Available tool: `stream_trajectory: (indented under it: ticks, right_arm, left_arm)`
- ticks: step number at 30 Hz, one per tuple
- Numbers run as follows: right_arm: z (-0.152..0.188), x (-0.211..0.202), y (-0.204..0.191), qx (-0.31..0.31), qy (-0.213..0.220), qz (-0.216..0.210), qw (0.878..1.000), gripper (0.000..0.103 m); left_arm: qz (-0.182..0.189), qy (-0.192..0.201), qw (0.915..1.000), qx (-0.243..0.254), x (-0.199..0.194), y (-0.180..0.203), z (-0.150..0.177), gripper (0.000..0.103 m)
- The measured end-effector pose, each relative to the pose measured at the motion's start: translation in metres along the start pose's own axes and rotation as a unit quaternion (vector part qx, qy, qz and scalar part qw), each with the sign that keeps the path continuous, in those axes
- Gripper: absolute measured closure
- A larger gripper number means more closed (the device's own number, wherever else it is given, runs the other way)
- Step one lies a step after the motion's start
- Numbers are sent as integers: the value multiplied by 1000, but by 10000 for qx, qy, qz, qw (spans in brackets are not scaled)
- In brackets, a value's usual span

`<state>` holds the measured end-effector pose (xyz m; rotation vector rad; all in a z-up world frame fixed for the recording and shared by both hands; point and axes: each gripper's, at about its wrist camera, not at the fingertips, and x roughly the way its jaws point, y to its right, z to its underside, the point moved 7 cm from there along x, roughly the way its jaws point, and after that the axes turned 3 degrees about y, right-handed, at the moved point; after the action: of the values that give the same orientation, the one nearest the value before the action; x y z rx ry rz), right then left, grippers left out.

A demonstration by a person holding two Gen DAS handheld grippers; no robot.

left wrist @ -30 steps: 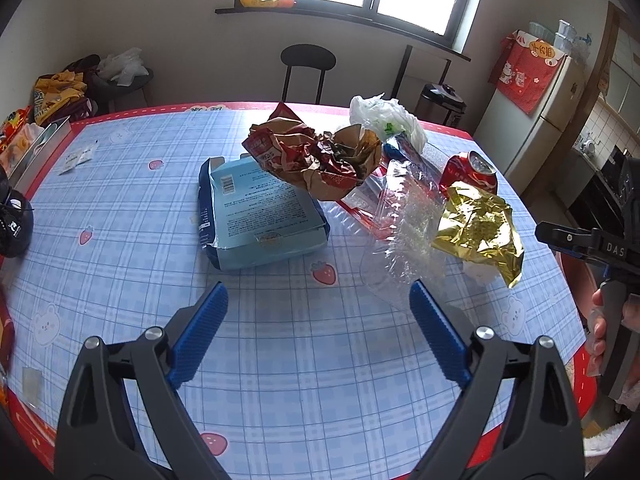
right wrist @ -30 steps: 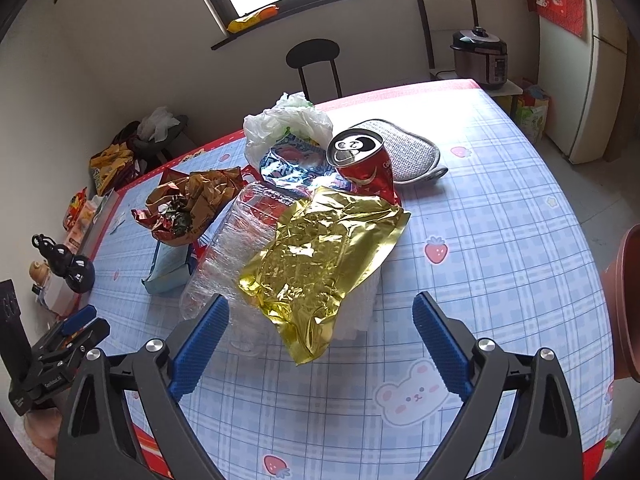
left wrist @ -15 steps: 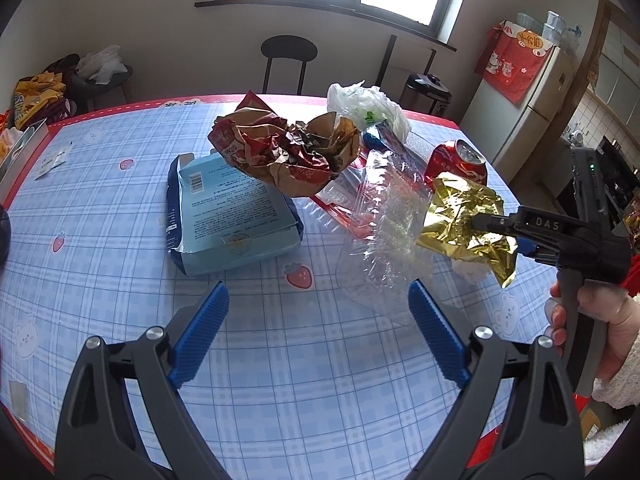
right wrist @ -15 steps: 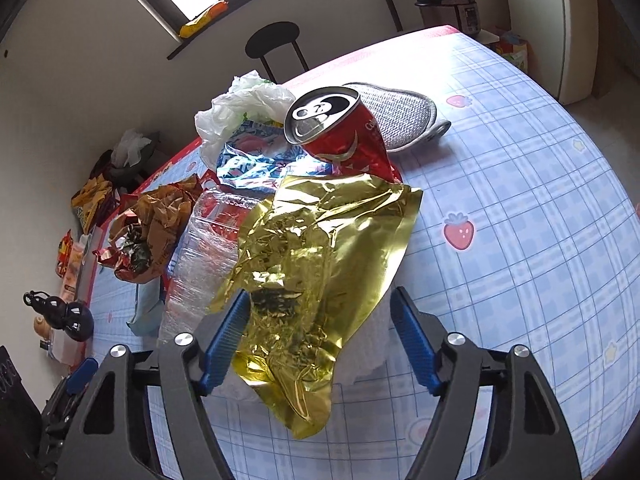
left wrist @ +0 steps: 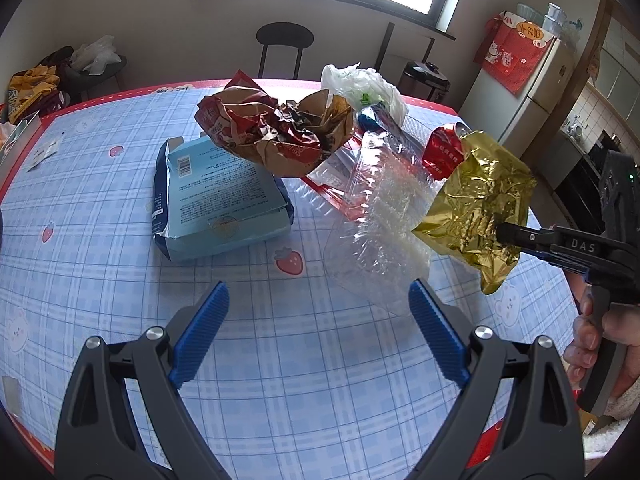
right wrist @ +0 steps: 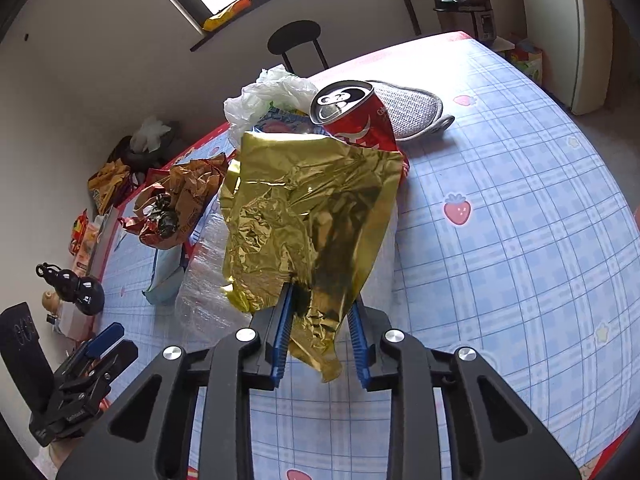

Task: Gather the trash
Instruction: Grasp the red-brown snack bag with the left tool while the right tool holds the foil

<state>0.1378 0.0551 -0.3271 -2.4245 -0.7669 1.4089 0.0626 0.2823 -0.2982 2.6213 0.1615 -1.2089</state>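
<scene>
A crumpled gold foil wrapper [right wrist: 304, 216] is clamped in my right gripper [right wrist: 320, 312] and held above the table; it also shows in the left wrist view [left wrist: 480, 204], with the right gripper [left wrist: 504, 234] at the right. My left gripper [left wrist: 318, 312] is open and empty over the near part of the table. Behind the wrapper lie a crushed clear plastic bottle [left wrist: 384, 216], a red soda can [right wrist: 352, 120], a crumpled brown and red bag [left wrist: 276, 132], a light blue box [left wrist: 220, 196] and a white plastic bag [left wrist: 360, 84].
The table has a blue checked cloth [left wrist: 100, 248] with a red edge. A grey slipper [right wrist: 416, 108] lies behind the can. A black gourd figure [right wrist: 76, 288] stands at the left edge. A black stool [left wrist: 284, 36] and a fridge [left wrist: 528, 92] stand beyond the table.
My right gripper moved in and shut on the gold wrapper, then lifted it off the bottle. My left gripper stayed open and shifted slightly to the right.
</scene>
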Motion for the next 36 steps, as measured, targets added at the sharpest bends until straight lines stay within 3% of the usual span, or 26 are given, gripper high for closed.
stream_trajectory:
  ticks: [6,15,21,29,36]
  right_arm:
    - [21,-18,-4,-237,57,-84,9997,83]
    - [17,-42,-1,-60,212,-216,9995,90]
    - [14,-59,8,263,367,-336,9984,92]
    - [15,-79,16,340,529,-267,9977,92]
    - [17,-83,21,311,602,-72,9977,92]
  left_arm:
    - [86,-152,9998,-92,4,7,11,13]
    - [177,-184,9995,-161,5,14,16,13]
    - [583,-179,9975,-356,5,15,12,15]
    - [498,-177,9977,-419,10,10,4,16]
    - [385,-104,9947,-948,11,-14,-7,16]
